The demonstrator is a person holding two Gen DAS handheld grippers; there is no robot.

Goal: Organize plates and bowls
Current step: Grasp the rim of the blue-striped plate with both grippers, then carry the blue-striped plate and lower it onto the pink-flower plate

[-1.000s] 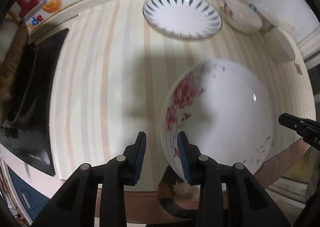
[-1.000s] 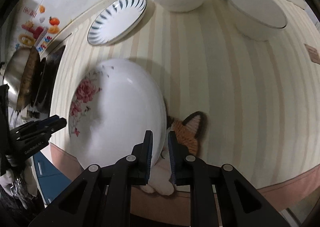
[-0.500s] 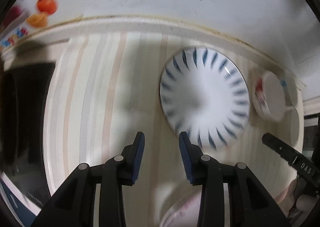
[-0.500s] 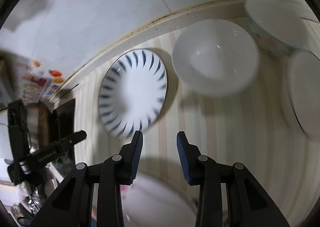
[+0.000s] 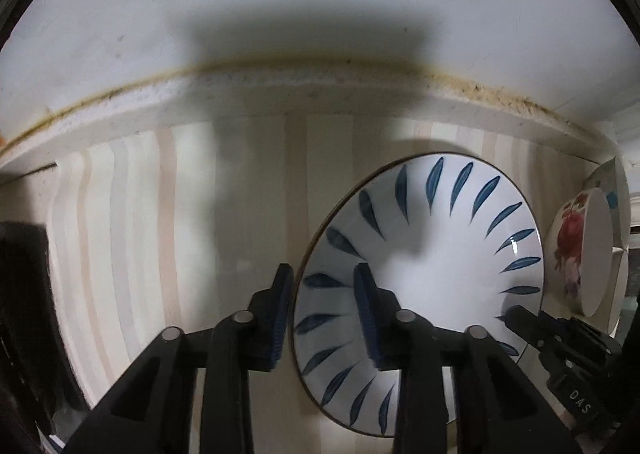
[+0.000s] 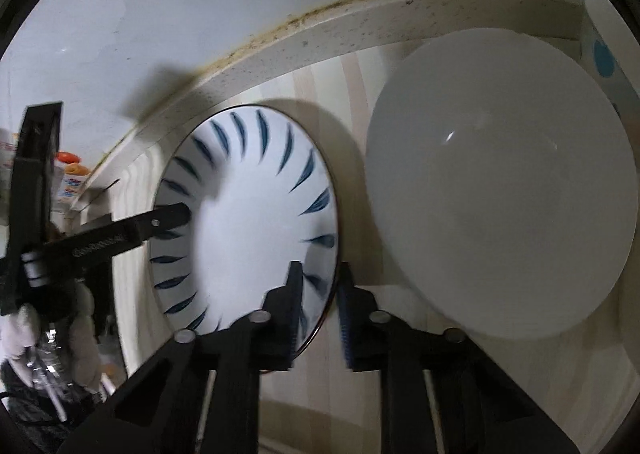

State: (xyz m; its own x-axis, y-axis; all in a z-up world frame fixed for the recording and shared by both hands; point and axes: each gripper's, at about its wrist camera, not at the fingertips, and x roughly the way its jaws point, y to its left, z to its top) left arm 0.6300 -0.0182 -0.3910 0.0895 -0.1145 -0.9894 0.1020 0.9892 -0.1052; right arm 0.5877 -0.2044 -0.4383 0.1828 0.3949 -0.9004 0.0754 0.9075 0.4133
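Observation:
A white plate with blue leaf marks [image 5: 432,254] lies on the striped counter near the back wall; it also shows in the right wrist view [image 6: 256,222]. My left gripper [image 5: 322,308] is open, its jaws straddling the plate's left rim. My right gripper [image 6: 320,294] is open, its jaws straddling the plate's right rim. The left gripper shows in the right wrist view [image 6: 176,214] and the right gripper in the left wrist view [image 5: 516,314]. A plain white bowl [image 6: 500,182] sits right of the plate.
A bowl with a red flower print [image 5: 580,254] stands at the right; more white dishes lie behind it. The raised counter ledge [image 5: 320,94] and wall run close behind the plate. A black stove [image 5: 24,314] is at the left.
Both grippers have moved forward from the pink-flower plate to the blue-leaf plate and now straddle its opposite rims. The right gripper has opened.

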